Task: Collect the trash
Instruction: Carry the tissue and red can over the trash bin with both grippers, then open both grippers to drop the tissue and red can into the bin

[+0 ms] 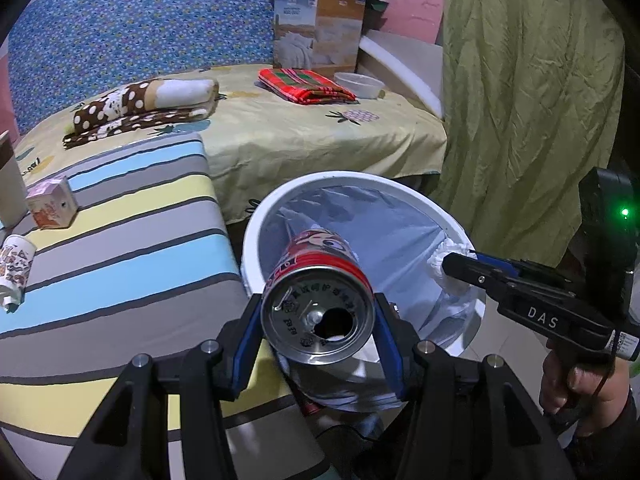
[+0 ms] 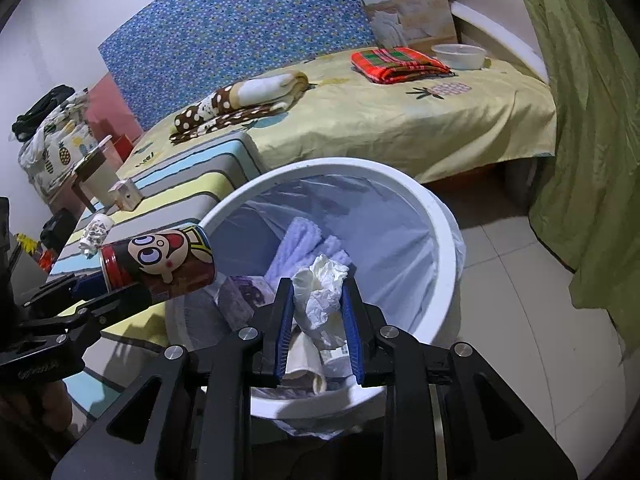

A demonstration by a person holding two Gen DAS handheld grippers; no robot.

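Left fingers (image 1: 382,336) clamped wide on an opened red can (image 1: 316,304), held over the near rim of the white bin (image 1: 400,184). Right gripper (image 2: 316,312) nearly closed, crumpled white tissue (image 2: 322,292) between its pads, above the bin's mouth; grip seems to be loosening. Inside the lined bin already: purple cloth and paper scraps. Likely left: small carton (image 1: 52,208) and paper cup (image 1: 16,268) on the striped bench (image 1: 140,240). Beyond: bed (image 1: 280,136) with folded blankets, green curtain (image 1: 528,100), tiled floor.
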